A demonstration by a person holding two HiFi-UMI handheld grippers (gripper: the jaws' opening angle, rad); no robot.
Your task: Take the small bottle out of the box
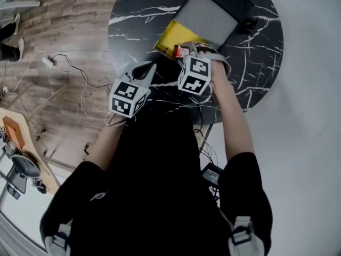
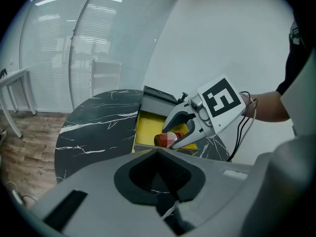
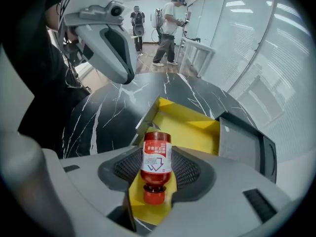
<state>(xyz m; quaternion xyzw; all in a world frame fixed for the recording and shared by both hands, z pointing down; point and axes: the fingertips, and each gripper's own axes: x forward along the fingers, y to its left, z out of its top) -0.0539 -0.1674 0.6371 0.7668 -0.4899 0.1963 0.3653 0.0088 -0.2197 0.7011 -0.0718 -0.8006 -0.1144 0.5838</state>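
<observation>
A small red bottle (image 1: pixel 179 51) with a white label lies in the open yellow box (image 1: pixel 171 36) near the front of the round black marble table (image 1: pixel 138 15). In the right gripper view the bottle (image 3: pixel 156 162) lies between the jaws with its red cap towards the camera. My right gripper (image 1: pixel 187 51) is open around it, and I see no pad pressing on it. From the left gripper view the bottle (image 2: pixel 168 139) shows between the right gripper's two grey fingers (image 2: pixel 174 121). My left gripper (image 1: pixel 145 72) hangs shut and holds nothing, to the left of the box above the table's near edge.
The box's dark lid with grey lining (image 1: pixel 210 12) lies open behind the yellow tray. A small dark object (image 1: pixel 249 23) sits at the table's right. Cables (image 1: pixel 64 63) run over the wooden floor at left. Two people (image 3: pixel 168 23) stand far off by glass walls.
</observation>
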